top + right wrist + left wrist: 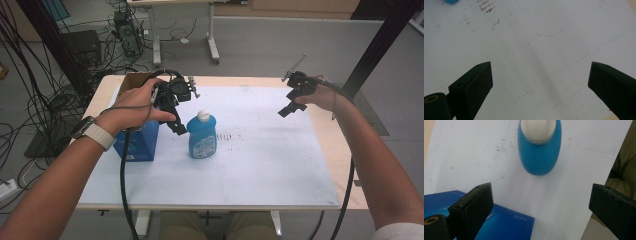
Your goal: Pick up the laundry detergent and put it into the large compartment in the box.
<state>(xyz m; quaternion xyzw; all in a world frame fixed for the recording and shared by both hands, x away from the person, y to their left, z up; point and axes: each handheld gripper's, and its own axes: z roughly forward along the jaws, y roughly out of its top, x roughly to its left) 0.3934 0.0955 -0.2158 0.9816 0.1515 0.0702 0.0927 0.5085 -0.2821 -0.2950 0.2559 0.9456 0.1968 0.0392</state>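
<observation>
A blue bottle (202,136) with a white cap stands upright near the middle of the white sheet; the left gripper view looks down on the bottle (539,147) from above. A blue box (137,142) stands left of it, and the box's top (504,223) lies under the left jaws. My left gripper (175,122) hangs open just left of the bottle, above the box's edge, holding nothing. My right gripper (289,107) hovers open over the sheet's far right part with nothing between its jaws (541,82).
The white sheet (260,165) covers most of the wooden table (332,140). A brown cardboard piece (132,79) sits at the table's far left corner behind my left hand. Cables, desk legs and a computer stand on the floor beyond the table.
</observation>
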